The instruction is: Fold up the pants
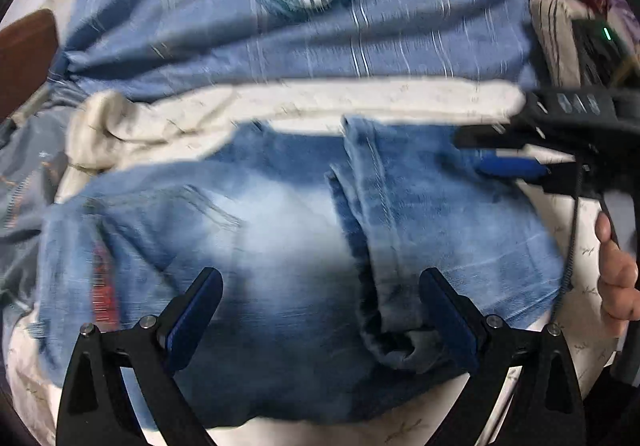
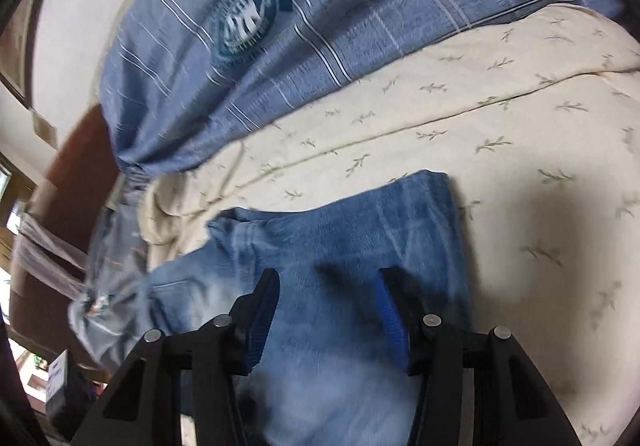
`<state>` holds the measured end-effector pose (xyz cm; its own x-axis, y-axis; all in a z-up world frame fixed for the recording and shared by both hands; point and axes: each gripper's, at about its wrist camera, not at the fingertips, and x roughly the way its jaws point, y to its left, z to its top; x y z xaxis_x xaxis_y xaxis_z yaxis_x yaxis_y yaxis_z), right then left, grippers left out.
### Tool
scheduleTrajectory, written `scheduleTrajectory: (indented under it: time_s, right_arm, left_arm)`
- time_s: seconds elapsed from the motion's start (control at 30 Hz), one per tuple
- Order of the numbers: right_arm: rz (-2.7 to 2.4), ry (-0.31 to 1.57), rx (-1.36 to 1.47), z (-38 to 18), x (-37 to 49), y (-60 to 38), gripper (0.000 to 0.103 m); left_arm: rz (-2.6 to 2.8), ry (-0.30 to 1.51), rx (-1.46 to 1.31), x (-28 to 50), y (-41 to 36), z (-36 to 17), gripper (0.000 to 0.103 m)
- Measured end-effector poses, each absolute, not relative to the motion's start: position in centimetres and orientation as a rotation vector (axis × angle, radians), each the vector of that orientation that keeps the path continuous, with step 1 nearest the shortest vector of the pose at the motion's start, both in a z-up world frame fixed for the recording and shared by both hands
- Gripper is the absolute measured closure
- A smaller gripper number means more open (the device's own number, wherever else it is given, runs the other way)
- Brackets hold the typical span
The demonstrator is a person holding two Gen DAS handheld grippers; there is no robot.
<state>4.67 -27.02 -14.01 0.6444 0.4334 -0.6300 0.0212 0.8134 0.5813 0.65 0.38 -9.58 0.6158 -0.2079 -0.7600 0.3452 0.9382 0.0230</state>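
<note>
1 pair of blue jeans [image 1: 280,230] lies folded on the bed's cream sheet [image 2: 520,118], below 1 blue plaid pillow [image 2: 248,46]. 2 grippers hover over it: left gripper [image 1: 320,286] spread wide, right gripper [image 2: 328,286] parted, both holding nothing.

- I see the jeans [image 1: 280,230] lying on the sheet [image 2: 520,150].
- The pillow [image 1: 280,26] lies behind them.
- My left gripper [image 1: 320,286] hangs over the jeans; the right gripper [image 2: 330,286] comes in from their right.
</note>
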Motion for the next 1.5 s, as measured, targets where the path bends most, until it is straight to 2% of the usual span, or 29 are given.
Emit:
scheduleTrajectory:
  time_s: [0.2, 0.43, 0.63, 0.97, 1.43, 1.5]
  right_arm:
    - [0.305, 0.811, 0.605, -13.3, 0.1, -26.5, 0.05]
    - [0.413, 0.829, 0.599, -14.0, -2.9, -24.3, 0.05]
    - [0.489, 0.808, 0.535, -13.5, -3.4, -22.5, 0.05]
    - [0.446, 0.763, 0.509, -12.8, -4.1, -23.8, 0.05]
    - [0.441, 0.717, 0.563, -11.9, -4.5, -26.0, 0.05]
    - [0.438, 0.72, 0.556, -11.9, -4.4, -25.7, 0.05]
  left_arm:
    - [-0.192, 0.742, 0.117, -1.5, 6.6, -6.4, 0.005]
    - [0.002, 0.768, -0.012, -3.2, 17.8, -3.6, 0.005]
    - [0.088, 0.832, -0.139, -3.3, 24.1, -2.5, 0.005]
    - [0.05, 1.061, -0.42, -2.0, 23.4, -7.3, 0.005]
    - [-0.017, 1.14, -0.545, 3.0, 21.9, -10.9, 0.005]
    - [-0.027, 1.137, -0.532, 3.5, 21.4, -11.1, 0.008]
